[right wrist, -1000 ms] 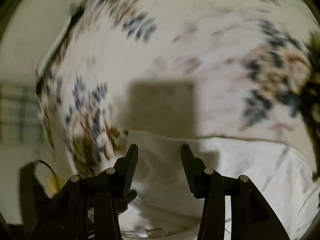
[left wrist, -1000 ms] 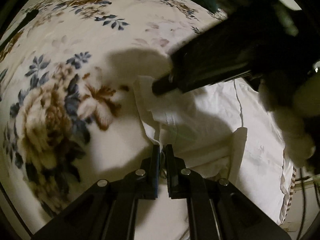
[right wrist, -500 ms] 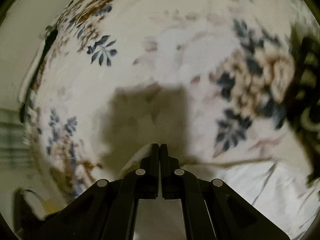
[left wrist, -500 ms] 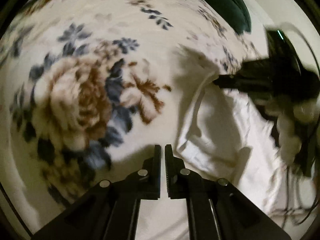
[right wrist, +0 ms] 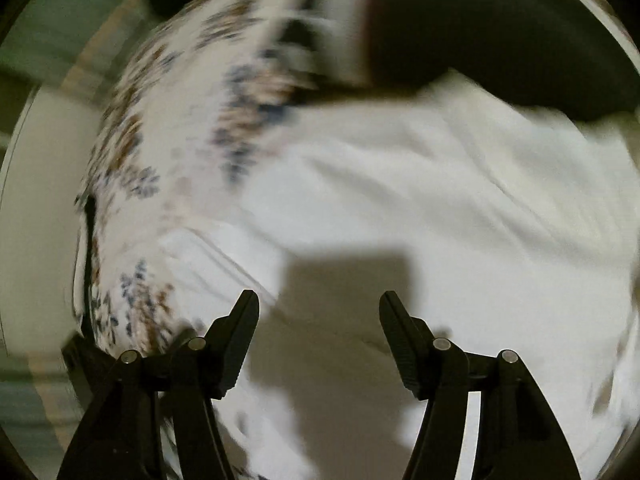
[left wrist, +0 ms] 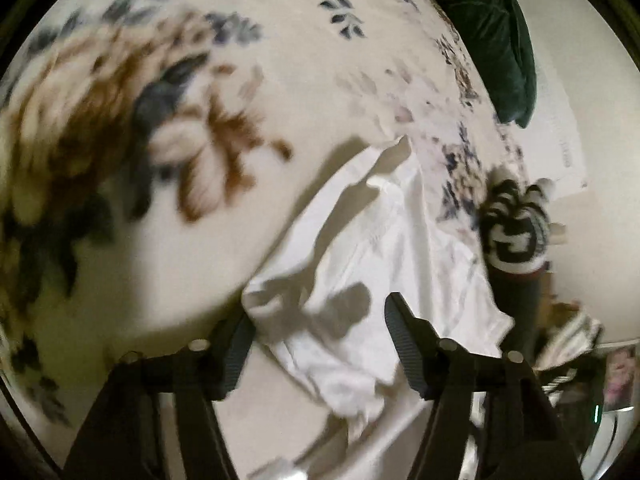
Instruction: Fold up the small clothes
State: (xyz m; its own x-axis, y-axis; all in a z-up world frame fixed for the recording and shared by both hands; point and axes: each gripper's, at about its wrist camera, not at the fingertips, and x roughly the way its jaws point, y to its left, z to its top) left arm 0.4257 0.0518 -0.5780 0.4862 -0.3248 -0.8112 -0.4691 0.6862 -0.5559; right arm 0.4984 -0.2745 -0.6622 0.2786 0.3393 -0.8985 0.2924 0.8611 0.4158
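Note:
A small white garment [left wrist: 384, 264] lies rumpled on a floral blanket [left wrist: 168, 128]. My left gripper [left wrist: 320, 316] hangs just above the garment's near part. Its jaws are opening, and cloth lies between and under the fingers with no pad pressing on it. In the blurred right wrist view the same white garment [right wrist: 460, 208] fills the middle and right. My right gripper [right wrist: 319, 304] is over it with its jaws opening and nothing clamped between them. Its square shadow falls on the cloth.
A dark green cushion [left wrist: 488, 28] lies at the blanket's far right edge. A person's dark sleeve with a black-and-white patterned cuff [left wrist: 514, 232] is right of the garment, and the sleeve [right wrist: 500, 28] crosses the top of the right view. A pale wall [left wrist: 592, 160] borders the bed.
Both grippers were shut half a second ago and now stand open. The right gripper let go of the garment's edge and swung over the cloth. The garment now lies more crumpled.

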